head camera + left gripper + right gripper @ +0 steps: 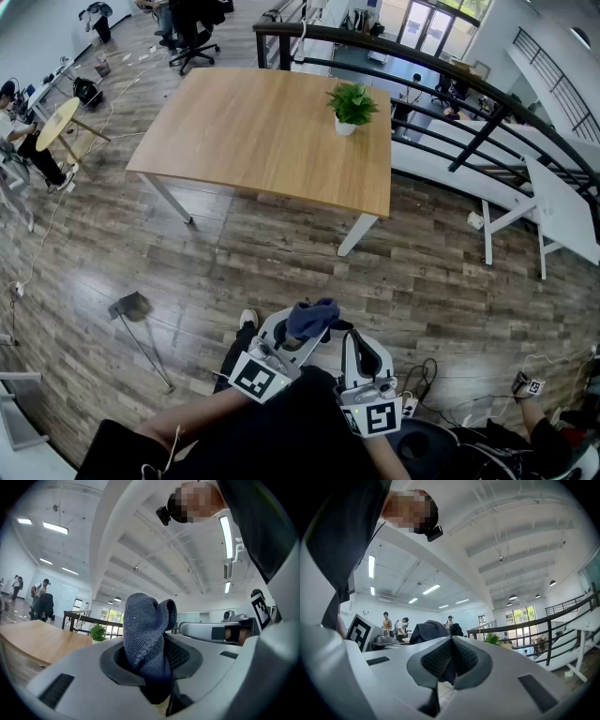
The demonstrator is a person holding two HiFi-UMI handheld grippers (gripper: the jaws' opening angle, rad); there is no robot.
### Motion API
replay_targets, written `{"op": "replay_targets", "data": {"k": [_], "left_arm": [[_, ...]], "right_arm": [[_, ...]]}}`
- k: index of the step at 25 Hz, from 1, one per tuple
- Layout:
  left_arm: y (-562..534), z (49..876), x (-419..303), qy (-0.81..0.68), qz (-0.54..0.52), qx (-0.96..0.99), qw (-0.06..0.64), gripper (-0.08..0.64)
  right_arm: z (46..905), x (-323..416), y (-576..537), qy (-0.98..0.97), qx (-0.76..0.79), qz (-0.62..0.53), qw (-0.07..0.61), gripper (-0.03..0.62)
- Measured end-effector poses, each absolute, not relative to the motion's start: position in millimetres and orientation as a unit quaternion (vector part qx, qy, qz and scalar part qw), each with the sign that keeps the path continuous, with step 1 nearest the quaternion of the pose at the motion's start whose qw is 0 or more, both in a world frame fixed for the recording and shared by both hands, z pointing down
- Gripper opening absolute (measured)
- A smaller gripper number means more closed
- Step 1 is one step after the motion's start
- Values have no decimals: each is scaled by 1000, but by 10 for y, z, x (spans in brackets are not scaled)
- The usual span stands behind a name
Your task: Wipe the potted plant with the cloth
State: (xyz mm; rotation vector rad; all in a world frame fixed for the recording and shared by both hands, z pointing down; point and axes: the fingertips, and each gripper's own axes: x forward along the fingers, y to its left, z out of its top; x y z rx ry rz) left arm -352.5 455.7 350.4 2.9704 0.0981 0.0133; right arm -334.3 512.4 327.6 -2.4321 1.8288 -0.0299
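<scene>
Potted plant [353, 103] sat on the far table [253, 131], well apart from us. Our left gripper [154, 667] was clamped on the cloth [145, 630], and our right gripper [451, 660] was closed and empty. We judged all the wiping still left to do.

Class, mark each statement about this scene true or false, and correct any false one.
1. The left gripper holds the blue cloth in its jaws. True.
2. The potted plant lies on the floor. False: it stands upright on the wooden table.
3. The right gripper has its jaws wide apart. False: they are together, holding nothing.
4. The cloth is well away from the plant. True.
</scene>
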Motion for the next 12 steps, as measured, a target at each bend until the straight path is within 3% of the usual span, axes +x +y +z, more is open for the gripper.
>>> {"op": "replay_targets", "data": {"k": [7,12], "left_arm": [[4498,3556,-3491,19,10,995,95,138],[4234,3679,-3477,-8,28,994,101,138]], "right_arm": [[3050,-3334,5203,609,-789,69,38,20],[3266,-3205,5255,593,-801,12,80,20]]}}
